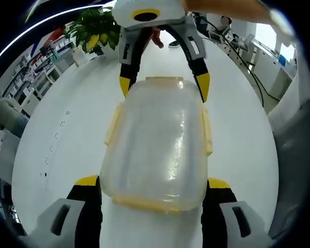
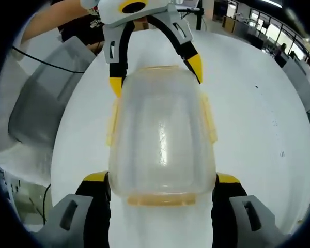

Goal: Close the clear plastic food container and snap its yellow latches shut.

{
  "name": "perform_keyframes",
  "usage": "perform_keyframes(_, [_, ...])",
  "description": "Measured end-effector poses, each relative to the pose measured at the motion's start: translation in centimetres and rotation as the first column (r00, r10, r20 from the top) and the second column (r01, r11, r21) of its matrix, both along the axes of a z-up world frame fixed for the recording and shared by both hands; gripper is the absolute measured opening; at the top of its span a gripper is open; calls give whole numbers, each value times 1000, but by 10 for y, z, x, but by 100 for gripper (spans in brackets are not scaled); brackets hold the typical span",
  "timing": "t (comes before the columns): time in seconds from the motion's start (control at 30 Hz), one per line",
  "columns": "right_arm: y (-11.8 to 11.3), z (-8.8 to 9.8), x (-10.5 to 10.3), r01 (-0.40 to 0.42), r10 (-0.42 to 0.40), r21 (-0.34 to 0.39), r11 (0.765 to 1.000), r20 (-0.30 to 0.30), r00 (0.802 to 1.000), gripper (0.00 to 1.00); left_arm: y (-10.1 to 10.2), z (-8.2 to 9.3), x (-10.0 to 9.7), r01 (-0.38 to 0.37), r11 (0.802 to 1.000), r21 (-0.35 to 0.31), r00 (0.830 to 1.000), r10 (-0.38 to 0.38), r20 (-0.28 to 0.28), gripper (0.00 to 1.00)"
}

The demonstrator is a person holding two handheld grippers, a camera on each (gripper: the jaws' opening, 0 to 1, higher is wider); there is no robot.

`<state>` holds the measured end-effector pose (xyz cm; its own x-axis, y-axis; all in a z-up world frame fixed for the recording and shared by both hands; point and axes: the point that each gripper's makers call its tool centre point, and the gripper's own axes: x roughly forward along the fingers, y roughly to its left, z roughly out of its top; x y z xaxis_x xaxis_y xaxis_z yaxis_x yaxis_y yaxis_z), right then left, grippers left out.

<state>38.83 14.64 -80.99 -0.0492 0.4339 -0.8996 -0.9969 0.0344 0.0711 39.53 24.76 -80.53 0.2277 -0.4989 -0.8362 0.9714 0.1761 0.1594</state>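
A clear plastic food container (image 1: 157,144) rests lid-down-closed on the white table (image 1: 67,144), its lid sitting on top. Yellow latches (image 1: 112,124) run along its sides and ends and look splayed outward. My left gripper (image 1: 153,182) is open, its yellow-tipped jaws straddling the container's near end. My right gripper (image 1: 164,85) faces it from the far end, also open, with its jaws on either side of that end. In the right gripper view the same container (image 2: 163,139) lies between the right gripper (image 2: 161,178) and the left gripper (image 2: 155,75). Whether any pad touches the plastic I cannot tell.
A potted plant (image 1: 95,28) stands at the table's far edge. A grey chair (image 2: 41,103) sits beside the table. A person's arm (image 2: 46,20) reaches in behind the left gripper. Desks and shelves fill the room beyond.
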Motion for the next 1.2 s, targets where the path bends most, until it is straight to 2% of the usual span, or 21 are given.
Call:
perform_keyframes(0.27, [37,0,-11,4,-4,10,1000,-1,1000,78,36,-1,-10,4,1000,20,1000,-4,0,76])
perform_keyframes(0.73, [88,-1,-29,1,-1,1,1000,-1,1000,78,90,-1,-26,-4,1000,10,1000,4,0,76])
perform_keyframes(1.2, [121,-1,-48,24,-24,-4,1000,-3,1000,78,121,-2,-40,13,1000,22,1000,-13,-2,76])
